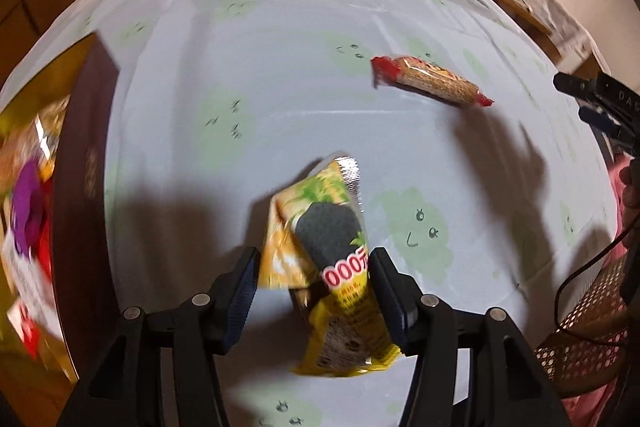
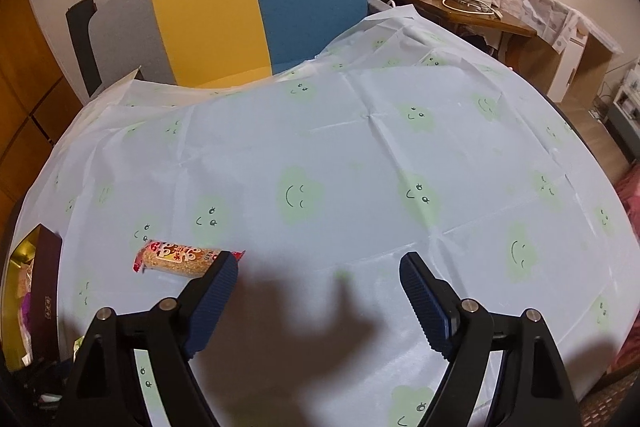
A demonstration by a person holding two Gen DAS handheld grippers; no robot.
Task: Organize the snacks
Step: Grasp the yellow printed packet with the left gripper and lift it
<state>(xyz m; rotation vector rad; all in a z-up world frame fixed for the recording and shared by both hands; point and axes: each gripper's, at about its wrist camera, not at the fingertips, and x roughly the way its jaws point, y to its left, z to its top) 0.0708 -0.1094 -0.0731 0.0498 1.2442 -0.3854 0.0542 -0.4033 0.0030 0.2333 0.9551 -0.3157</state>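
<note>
At far left your dark, gold-lined box [image 1: 86, 163] holds blurred packets. Your left gripper [image 1: 314, 277] stands parted around a crinkly yellow foil packet [image 1: 320, 227] printed "000", seemingly touching one pad. Rightward lies a cylindrical red-ended cracker roll [image 1: 430, 79]; your right gripper [image 2: 319, 277] gapes empty.

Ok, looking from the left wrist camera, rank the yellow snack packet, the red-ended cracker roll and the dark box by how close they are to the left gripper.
1. The yellow snack packet, between the left gripper's fingers.
2. The dark box, along the table's left edge.
3. The red-ended cracker roll, farther up the cloth to the right; its gap from the box is only slightly larger, so that order is loose.
</note>
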